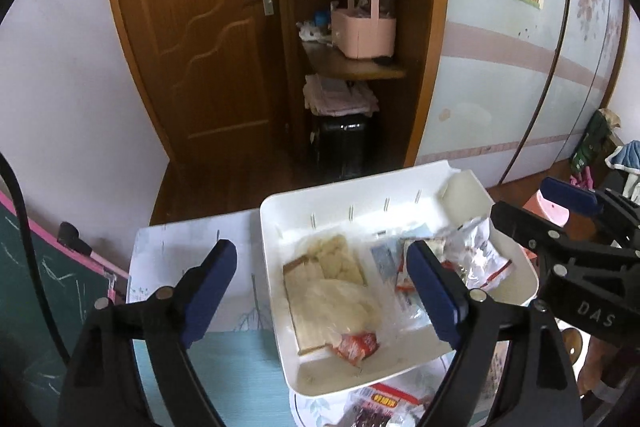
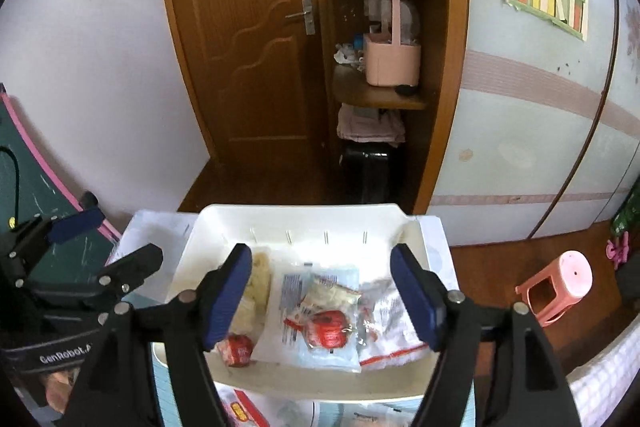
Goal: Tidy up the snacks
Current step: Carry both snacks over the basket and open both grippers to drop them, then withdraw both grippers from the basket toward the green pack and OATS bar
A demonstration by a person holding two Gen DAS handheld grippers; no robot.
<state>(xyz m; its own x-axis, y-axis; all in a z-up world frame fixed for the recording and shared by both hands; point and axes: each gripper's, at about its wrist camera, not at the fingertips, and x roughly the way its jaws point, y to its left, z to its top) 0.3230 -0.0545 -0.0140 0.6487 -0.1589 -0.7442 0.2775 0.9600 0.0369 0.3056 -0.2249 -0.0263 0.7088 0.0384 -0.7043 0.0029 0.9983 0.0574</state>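
Snacks mostly binned, a few left

Several snack packets (image 2: 320, 319) lie in the white bin (image 2: 304, 219) on the surface; more packets (image 1: 380, 403) wait by its near edge; left tool (image 1: 324, 291) and right tool (image 2: 320, 295) wide, empty.

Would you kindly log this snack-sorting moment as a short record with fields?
container: white bin on the table
contents: several snack packets, including a clear pack with a red label and a pale bag of biscuits
left tool: open, empty, above the bin
right tool: open, empty, above the bin
outside bin: red-labelled packet at its near edge
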